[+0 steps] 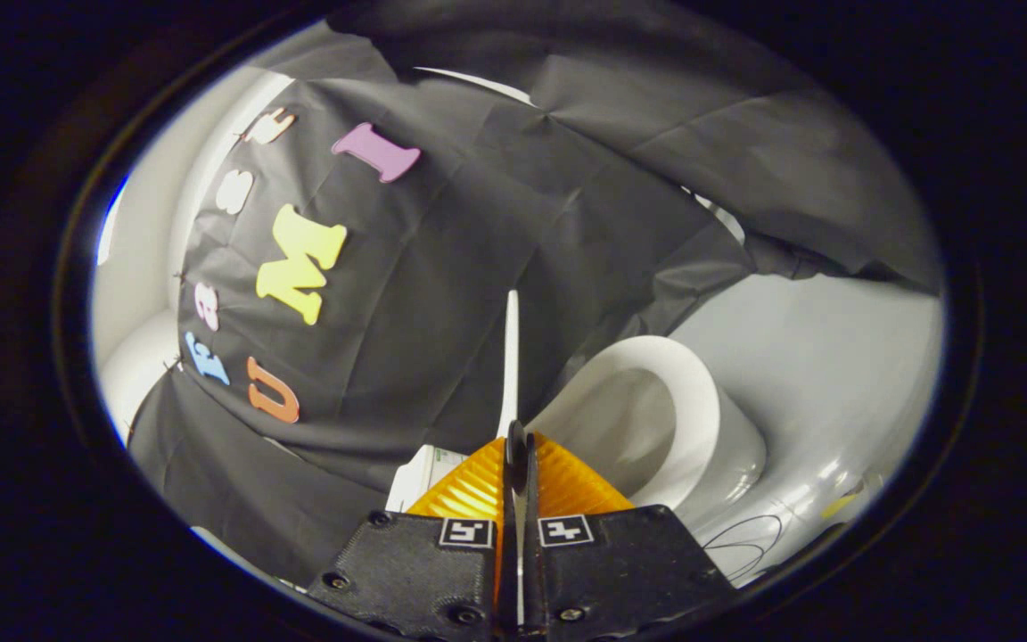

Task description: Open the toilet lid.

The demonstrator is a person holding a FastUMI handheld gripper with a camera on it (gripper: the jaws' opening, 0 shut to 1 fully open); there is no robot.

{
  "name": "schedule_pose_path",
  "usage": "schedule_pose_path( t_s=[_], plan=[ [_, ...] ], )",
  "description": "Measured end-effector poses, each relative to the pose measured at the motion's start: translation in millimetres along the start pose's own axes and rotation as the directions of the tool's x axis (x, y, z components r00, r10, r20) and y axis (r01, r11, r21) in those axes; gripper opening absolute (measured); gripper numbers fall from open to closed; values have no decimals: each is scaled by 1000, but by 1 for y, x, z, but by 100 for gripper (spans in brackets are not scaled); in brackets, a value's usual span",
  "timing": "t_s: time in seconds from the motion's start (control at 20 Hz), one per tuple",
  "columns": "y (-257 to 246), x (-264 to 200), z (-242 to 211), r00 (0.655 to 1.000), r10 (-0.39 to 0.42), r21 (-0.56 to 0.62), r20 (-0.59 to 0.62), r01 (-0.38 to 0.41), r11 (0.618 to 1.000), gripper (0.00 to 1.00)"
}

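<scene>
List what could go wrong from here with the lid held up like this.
1. The gripper pinches only the thin edge of the lid, seen edge-on; it could slip out and drop onto the seat.
2. The lid stands close to the black cloth behind it; pushing further may snag or drag the cloth.
3. If let go before it leans back past upright, the lid may fall shut over the open bowl.

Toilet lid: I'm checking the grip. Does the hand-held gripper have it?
Probably yes: the hand-held gripper looks shut on the toilet lid, raised edge-on beside the open bowl.
</scene>
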State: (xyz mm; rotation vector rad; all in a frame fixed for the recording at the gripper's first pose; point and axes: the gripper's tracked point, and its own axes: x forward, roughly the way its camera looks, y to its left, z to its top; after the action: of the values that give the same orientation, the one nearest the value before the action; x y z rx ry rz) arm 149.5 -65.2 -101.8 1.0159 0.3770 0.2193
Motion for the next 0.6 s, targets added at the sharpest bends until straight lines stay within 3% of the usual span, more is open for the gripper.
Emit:
schedule_pose_path(
  t_s=[0.6],
  plan=[
    [59,-4,-8,1000,-2,-135,21,5,991,6]
  ],
)
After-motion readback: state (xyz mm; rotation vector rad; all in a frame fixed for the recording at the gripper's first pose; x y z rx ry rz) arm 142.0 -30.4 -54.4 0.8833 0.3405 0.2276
